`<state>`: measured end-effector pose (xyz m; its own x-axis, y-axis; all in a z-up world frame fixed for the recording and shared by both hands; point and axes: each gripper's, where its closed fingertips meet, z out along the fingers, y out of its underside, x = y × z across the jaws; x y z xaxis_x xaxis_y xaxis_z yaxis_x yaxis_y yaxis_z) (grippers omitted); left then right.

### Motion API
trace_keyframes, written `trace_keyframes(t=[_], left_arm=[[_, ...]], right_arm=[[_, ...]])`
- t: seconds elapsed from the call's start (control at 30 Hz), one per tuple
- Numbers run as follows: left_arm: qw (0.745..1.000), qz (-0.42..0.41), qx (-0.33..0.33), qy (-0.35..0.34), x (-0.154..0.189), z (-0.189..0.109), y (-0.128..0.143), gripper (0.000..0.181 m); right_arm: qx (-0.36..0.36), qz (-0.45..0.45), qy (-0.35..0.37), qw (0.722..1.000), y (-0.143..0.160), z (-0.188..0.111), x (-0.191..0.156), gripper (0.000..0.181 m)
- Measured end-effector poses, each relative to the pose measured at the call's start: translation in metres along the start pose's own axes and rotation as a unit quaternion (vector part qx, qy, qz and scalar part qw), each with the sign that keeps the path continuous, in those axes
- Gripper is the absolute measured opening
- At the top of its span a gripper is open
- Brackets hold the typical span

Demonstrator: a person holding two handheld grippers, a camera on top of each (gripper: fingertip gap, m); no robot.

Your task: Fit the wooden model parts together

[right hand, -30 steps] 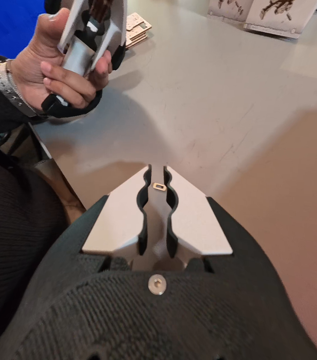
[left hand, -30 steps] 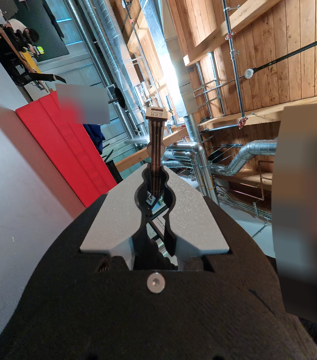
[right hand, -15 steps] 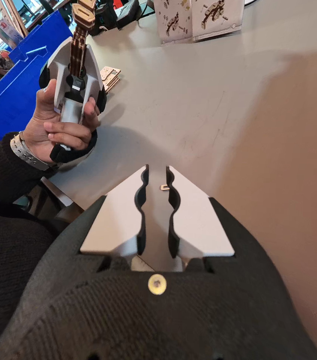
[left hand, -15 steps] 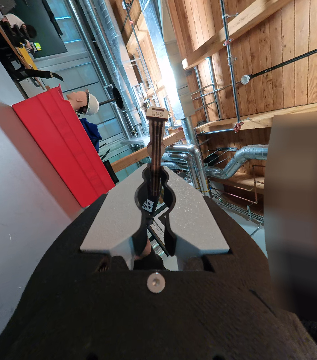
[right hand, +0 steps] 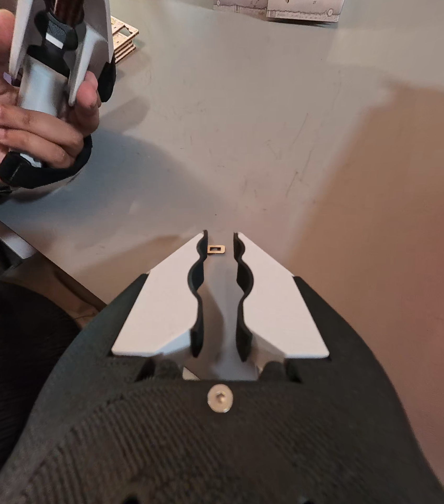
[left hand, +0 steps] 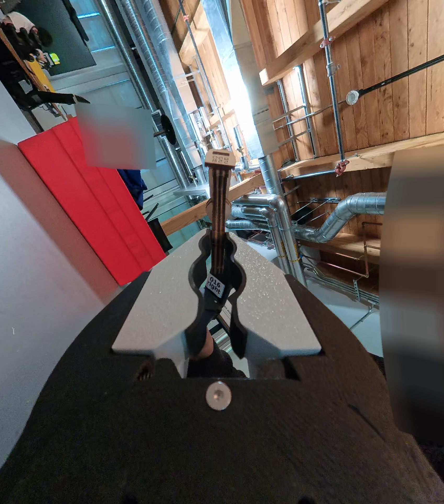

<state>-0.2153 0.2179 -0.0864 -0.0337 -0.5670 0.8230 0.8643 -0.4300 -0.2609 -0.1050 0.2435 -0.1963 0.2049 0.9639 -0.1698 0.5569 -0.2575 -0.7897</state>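
Observation:
My left gripper [left hand: 216, 237] is shut on a layered wooden model part [left hand: 218, 201], a thin dark-edged stack with a pale cap on top, held upright in the air and pointing at the ceiling. In the right wrist view that gripper [right hand: 62, 35] shows at the top left, held in a hand [right hand: 24, 128]. My right gripper [right hand: 219, 237] is open and empty, low over the grey table [right hand: 242, 122]. A small flat wooden ring piece [right hand: 216, 249] lies on the table between its fingertips, closer to the left finger.
A stack of wooden part sheets [right hand: 124, 41] lies on the table at the far left. Printed cards [right hand: 302, 11] stand at the table's far edge. The table's near-left edge [right hand: 2, 234] is beside a dark sleeve. A red panel [left hand: 92, 207] and pipes show behind the left gripper. One gripper's finger ends stand about 15 cm off the other's. From my right tips it is roughly 20 cm to the red panel [left hand: 92, 207]; from my left, 30 cm.
My right gripper has tipped down and shifted so the small wooden ring now lies between its fingertips; its jaws are a little wider. The left gripper stays up with the wooden part, moved slightly.

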Motion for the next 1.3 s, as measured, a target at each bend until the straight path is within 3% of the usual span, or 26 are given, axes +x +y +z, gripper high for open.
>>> trace_keyframes(t=[0.83,1.3], left_arm=[[1.0,-0.003,0.001,-0.002,-0.001,0.0,0.0,0.006],[1.0,-0.006,0.004,-0.002,-0.002,-0.001,-0.001,0.006]], right_arm=[[0.012,-0.021,0.043,0.999,-0.006,-0.004,0.011,0.024],[-0.059,-0.027,0.04,0.997,0.016,0.008,-0.002,0.025]])
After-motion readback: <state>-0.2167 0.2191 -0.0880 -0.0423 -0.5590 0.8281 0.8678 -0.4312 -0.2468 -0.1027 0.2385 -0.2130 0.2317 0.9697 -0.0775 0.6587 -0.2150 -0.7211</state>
